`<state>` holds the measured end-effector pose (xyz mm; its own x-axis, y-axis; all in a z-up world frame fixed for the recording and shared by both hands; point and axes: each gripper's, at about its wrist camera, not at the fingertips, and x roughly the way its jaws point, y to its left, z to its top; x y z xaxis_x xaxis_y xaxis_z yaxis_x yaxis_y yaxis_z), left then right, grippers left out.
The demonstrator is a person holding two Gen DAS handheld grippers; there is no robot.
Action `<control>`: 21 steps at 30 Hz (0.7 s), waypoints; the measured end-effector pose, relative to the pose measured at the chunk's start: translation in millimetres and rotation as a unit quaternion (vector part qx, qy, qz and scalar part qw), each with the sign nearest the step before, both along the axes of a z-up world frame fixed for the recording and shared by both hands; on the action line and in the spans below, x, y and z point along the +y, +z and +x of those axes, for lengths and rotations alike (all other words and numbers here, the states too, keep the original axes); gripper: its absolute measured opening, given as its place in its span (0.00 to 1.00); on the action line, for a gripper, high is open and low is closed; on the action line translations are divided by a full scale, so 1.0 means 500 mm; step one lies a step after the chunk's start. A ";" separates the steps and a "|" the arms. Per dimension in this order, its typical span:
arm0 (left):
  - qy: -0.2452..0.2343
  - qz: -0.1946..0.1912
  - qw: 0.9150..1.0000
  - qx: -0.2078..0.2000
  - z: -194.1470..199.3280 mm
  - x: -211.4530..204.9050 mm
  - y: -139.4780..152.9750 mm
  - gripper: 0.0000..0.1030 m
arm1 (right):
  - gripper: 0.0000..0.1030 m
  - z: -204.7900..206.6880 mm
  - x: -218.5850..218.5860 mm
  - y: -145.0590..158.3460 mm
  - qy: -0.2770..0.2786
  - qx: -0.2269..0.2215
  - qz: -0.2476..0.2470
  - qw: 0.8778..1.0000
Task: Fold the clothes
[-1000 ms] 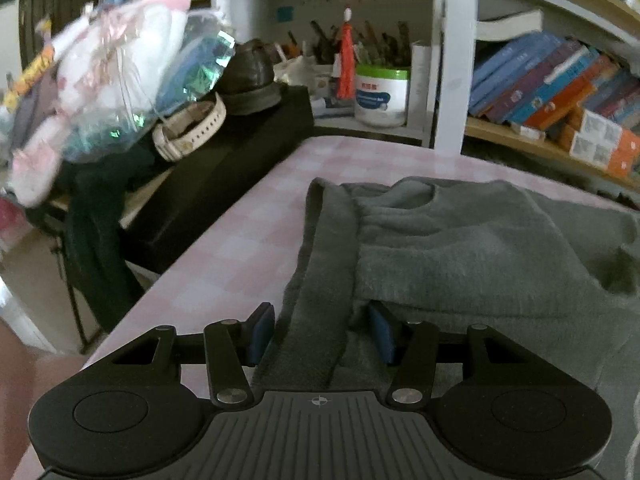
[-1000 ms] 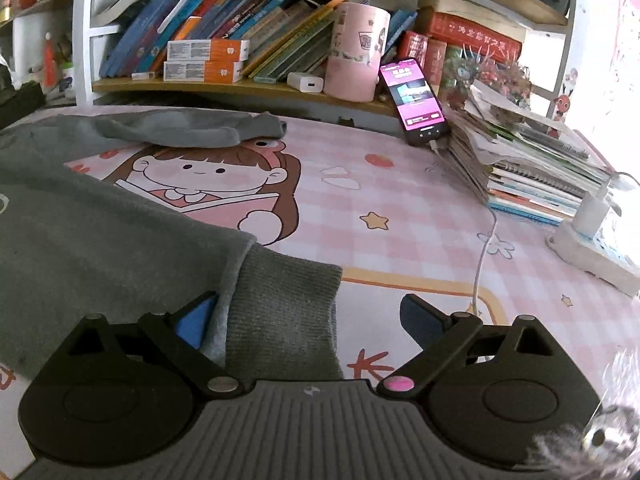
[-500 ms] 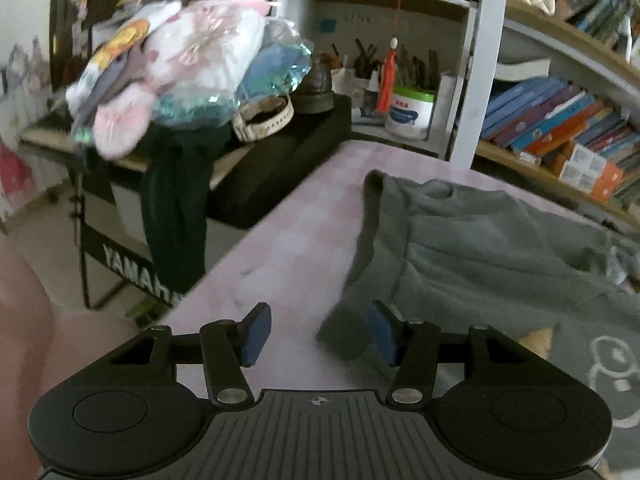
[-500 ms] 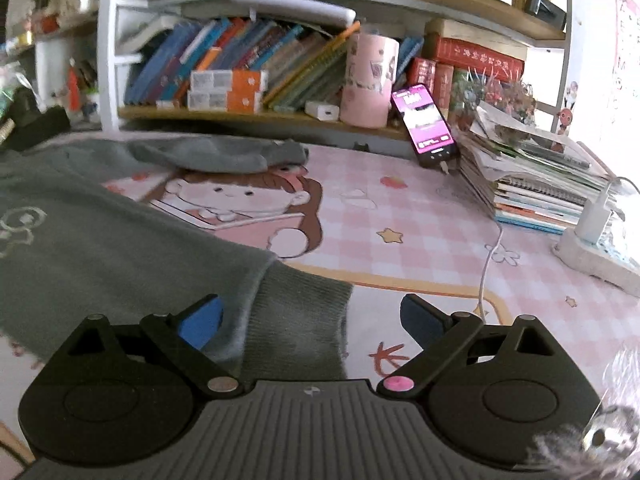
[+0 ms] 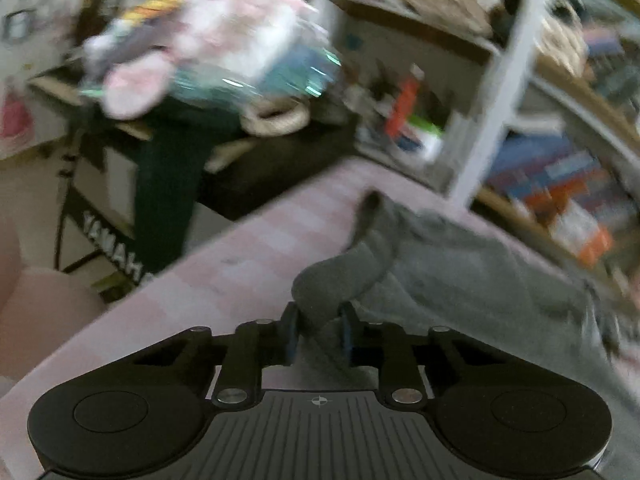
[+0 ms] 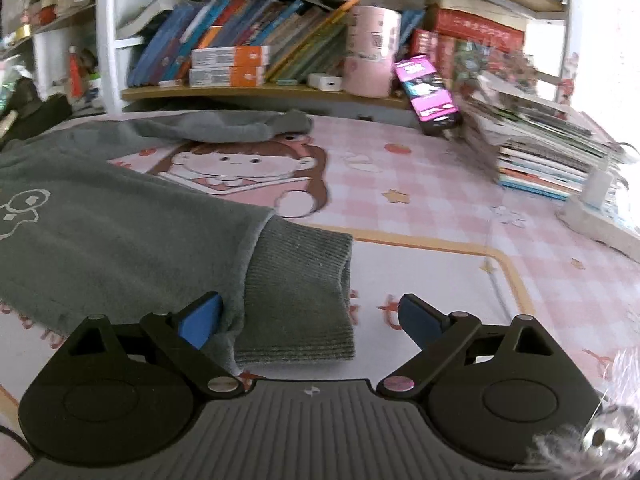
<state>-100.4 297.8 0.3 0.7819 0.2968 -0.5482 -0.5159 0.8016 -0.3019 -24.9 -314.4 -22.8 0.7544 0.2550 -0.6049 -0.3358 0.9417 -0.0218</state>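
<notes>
The left gripper [image 5: 318,334] pinches a bunched fold of the grey sweatshirt [image 6: 104,232], which lies on the pink table mat [image 6: 440,208]. Its sleeve runs towards the spread right gripper [image 6: 310,318], ribbed cuff [image 6: 298,292] foremost.

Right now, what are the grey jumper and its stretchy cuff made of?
The grey jumper looks like soft, matte fleecy knit, probably cotton blend: its surface is slightly fuzzy. Its ribbed grey cuff shows fine raised lines, so likely stretchy rib-knit.
</notes>
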 end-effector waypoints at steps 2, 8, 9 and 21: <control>0.009 -0.001 1.000 0.015 0.000 0.005 -0.006 0.19 | 0.91 -0.002 0.014 -0.001 0.014 0.000 0.001 1.000; -0.011 0.023 0.999 0.037 0.002 -0.016 -0.009 0.20 | 0.91 -0.001 0.004 0.005 -0.002 -0.002 -0.019 1.000; -0.016 0.025 0.999 0.039 0.002 -0.019 -0.009 0.22 | 0.91 -0.001 -0.005 0.005 -0.007 0.002 -0.015 1.000; 0.001 0.106 0.993 0.050 -0.022 -0.056 0.016 0.67 | 0.92 -0.017 -0.006 0.015 -0.008 -0.021 -0.011 1.000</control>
<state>-111.2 270.0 8.4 0.7255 0.4156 -0.5485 -0.5368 0.8405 -0.0731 -33.3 -317.2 -15.2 0.7833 0.2300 -0.5775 -0.3191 0.9461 -0.0559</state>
